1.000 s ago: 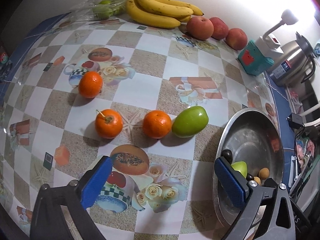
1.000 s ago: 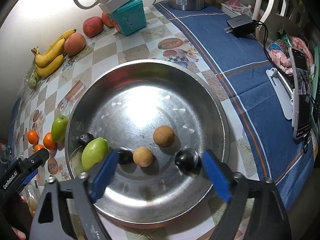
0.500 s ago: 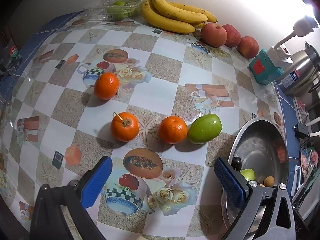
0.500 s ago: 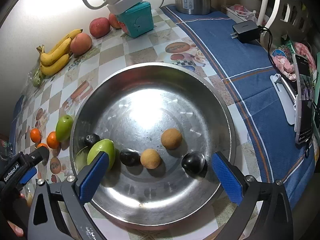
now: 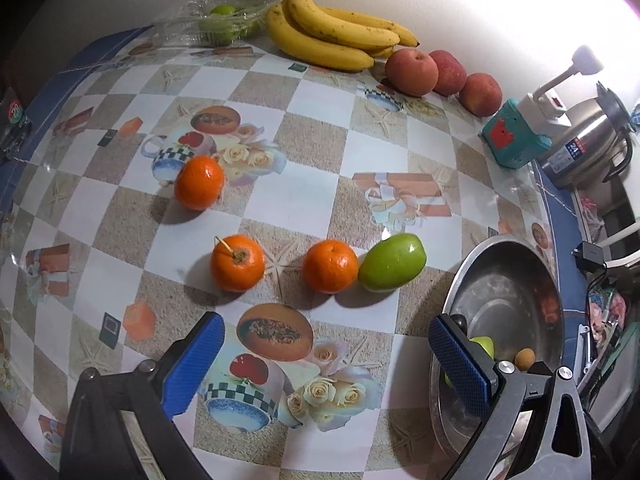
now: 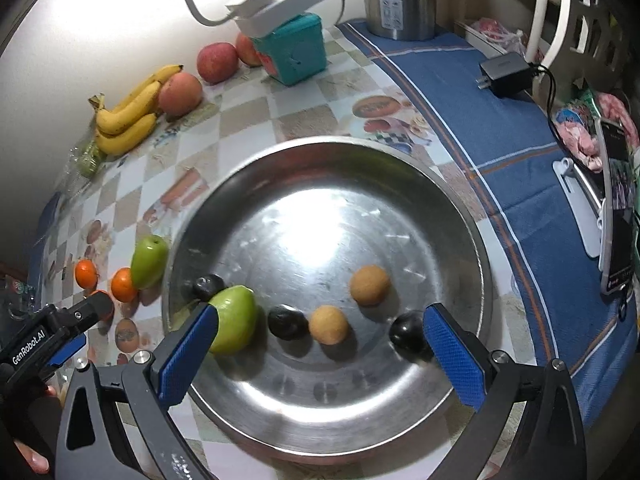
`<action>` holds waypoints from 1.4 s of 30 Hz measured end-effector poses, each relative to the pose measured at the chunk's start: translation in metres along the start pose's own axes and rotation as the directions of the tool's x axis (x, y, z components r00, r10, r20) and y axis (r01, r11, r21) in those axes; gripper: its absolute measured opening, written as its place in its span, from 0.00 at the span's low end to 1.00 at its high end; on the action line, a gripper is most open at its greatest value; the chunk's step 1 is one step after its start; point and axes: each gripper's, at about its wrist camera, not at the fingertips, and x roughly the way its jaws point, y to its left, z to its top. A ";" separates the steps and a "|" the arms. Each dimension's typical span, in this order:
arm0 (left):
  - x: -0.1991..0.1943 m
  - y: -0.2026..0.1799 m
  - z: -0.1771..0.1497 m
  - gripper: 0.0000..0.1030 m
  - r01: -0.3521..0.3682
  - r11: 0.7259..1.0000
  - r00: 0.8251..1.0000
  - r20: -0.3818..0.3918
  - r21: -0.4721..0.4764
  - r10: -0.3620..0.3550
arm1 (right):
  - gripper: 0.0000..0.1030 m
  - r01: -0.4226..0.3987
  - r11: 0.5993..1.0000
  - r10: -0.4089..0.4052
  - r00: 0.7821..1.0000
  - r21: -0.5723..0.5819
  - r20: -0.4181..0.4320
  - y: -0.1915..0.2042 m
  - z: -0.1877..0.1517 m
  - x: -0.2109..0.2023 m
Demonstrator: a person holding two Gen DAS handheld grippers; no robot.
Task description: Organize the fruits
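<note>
The left gripper hangs over the patterned tablecloth with its blue pads wide apart and nothing between them, and the loose fruit lies straight ahead of it: a tangerine with a stalk, a second tangerine touching a green mango-like fruit, and a third tangerine farther off toward the table's far-left corner. The green fruit's long axis runs roughly across the gripper's line of sight, tilted up toward the right — so the fingers would close over its narrow width rather than its length, I judge. The steel basin sits to the right of this group, near the table's front edge where the blue cloth begins. The right gripper hovers over the basin, jaws likewise spread and empty, above a green fruit, three dark round fruits (plums, perhaps; the blur makes that uncertain) and two tan ones. The left hand is clearly the nearer to the table fruit. Bananas and apples line the far edge by the wall.
</note>
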 end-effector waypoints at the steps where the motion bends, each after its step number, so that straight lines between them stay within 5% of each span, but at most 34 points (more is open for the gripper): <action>1: -0.002 0.001 0.002 1.00 0.002 1.000 1.000 0.006 -0.001 -0.002 | 0.99 -0.004 1.000 0.004 1.000 0.002 0.001 0.001 0.000 0.000; 11: -0.017 0.040 0.029 1.00 -0.015 0.999 0.998 0.063 -0.050 0.018 | 0.99 -0.025 0.999 0.025 1.000 -0.021 0.013 0.016 -0.001 0.001; 24: -0.040 0.122 0.060 1.00 -0.134 0.980 0.974 0.164 -0.149 0.158 | 0.99 -0.123 0.986 0.131 0.989 -0.112 0.074 0.067 0.005 -0.011; 31: -0.034 0.125 0.069 0.99 -0.138 0.985 0.975 0.159 -0.102 0.153 | 0.98 -0.174 0.977 0.182 0.981 -0.122 0.059 0.099 0.012 -0.010; 40: -0.023 0.105 0.082 0.94 -0.132 0.991 0.975 0.183 0.006 0.129 | 0.59 -0.154 0.984 0.151 0.988 -0.092 -0.039 0.137 0.030 0.016; 42: -0.017 0.103 0.084 0.89 -0.134 0.991 0.977 0.173 0.017 0.129 | 0.59 -0.148 0.986 0.143 0.988 -0.076 -0.065 0.141 0.033 0.023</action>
